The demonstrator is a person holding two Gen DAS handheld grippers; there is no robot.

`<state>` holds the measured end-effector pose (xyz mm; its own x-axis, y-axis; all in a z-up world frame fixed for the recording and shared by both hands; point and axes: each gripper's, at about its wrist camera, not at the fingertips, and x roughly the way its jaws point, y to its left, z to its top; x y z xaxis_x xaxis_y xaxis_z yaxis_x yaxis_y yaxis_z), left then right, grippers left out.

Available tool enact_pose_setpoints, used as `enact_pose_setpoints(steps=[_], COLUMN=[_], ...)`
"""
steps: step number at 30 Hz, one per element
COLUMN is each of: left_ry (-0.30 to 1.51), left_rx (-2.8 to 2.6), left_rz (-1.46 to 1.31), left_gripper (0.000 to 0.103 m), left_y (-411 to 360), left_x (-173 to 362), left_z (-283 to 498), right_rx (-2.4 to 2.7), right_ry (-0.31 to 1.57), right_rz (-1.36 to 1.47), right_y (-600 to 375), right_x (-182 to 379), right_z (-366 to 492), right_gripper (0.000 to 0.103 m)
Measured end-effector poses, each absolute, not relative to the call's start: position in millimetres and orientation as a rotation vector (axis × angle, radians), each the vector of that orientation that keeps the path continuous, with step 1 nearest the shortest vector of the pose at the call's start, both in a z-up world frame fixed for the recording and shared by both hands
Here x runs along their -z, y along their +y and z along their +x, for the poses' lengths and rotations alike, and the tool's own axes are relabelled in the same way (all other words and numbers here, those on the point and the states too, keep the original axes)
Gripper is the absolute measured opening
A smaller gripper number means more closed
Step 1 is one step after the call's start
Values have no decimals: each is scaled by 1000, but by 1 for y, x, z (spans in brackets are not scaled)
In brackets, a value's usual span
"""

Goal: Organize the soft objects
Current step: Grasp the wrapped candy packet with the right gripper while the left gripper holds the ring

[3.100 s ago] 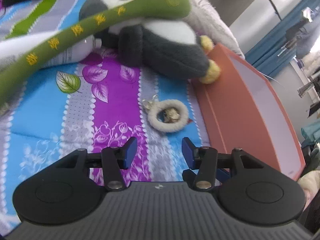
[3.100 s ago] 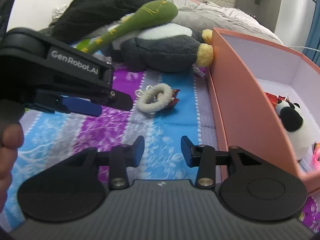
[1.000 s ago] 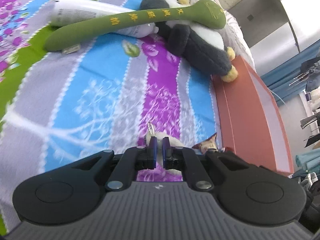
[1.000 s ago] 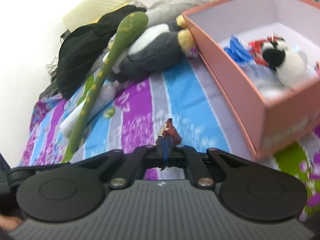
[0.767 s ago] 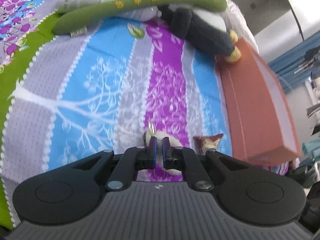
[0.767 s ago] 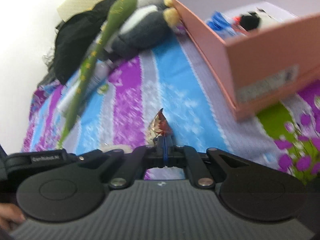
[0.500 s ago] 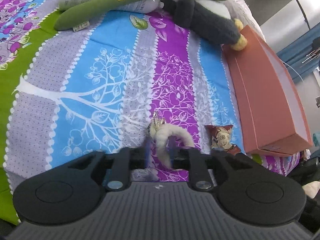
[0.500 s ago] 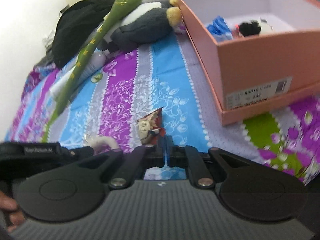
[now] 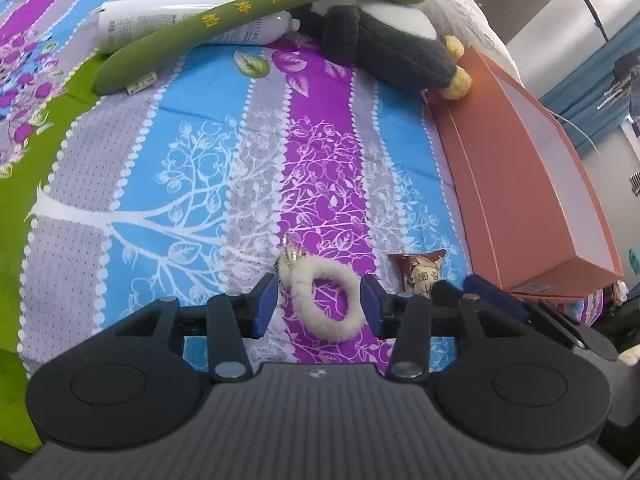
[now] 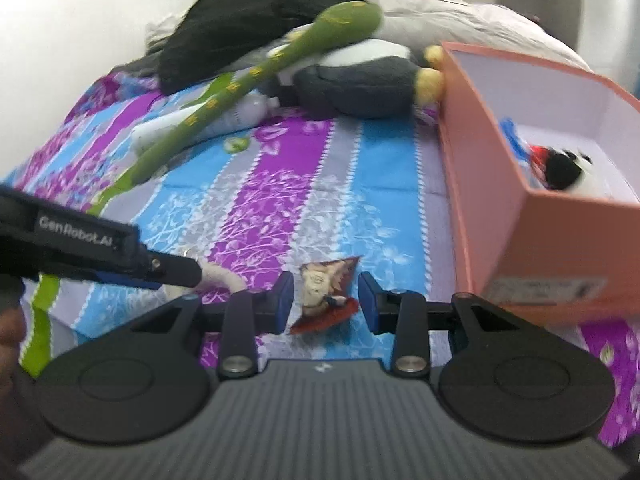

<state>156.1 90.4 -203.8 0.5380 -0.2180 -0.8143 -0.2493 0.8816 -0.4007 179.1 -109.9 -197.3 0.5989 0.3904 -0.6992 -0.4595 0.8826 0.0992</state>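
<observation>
The left gripper is spread wide, holding nothing. One fluffy white ring lies on the bedsheet right between its fingers, touching neither pad; a small metal clasp sticks out from the ring just ahead of the left finger.

The right gripper is likewise released. One small pouch, brown and red with a printed face, lies flat on the sheet between its fingers, apart from both. In the left view this pouch sits just right of the left gripper's right finger, close beside the ring.

Right of both grippers stands one pink box, open on top. Inside it, one black-and-white plush is visible with some blue and red bits behind it, too blurred to name.

Well ahead of the grippers lie one grey-and-white penguin plush with yellow feet touching the box's far corner, one long green plush stick leaning across it, and one white tube under the stick. Farther back, one black garment is heaped.
</observation>
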Motion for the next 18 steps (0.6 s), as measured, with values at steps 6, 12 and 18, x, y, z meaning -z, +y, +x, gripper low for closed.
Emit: enact_pose_setpoints(steps=[6, 12, 18], left_ry=[1033, 1054, 1073], left_rx=[6, 24, 23], left_rz=[-447, -361, -269], left_gripper=[54, 64, 64], left_y=[77, 60, 45], left_x=[202, 205, 211], left_z=[164, 173, 179], right_rx=[-495, -510, -527], right_ry=[793, 808, 791], right_rz=[-195, -171, -181], right_y=[-98, -106, -106], right_x=[217, 224, 227], right_z=[185, 185, 181], right_gripper=[38, 39, 35])
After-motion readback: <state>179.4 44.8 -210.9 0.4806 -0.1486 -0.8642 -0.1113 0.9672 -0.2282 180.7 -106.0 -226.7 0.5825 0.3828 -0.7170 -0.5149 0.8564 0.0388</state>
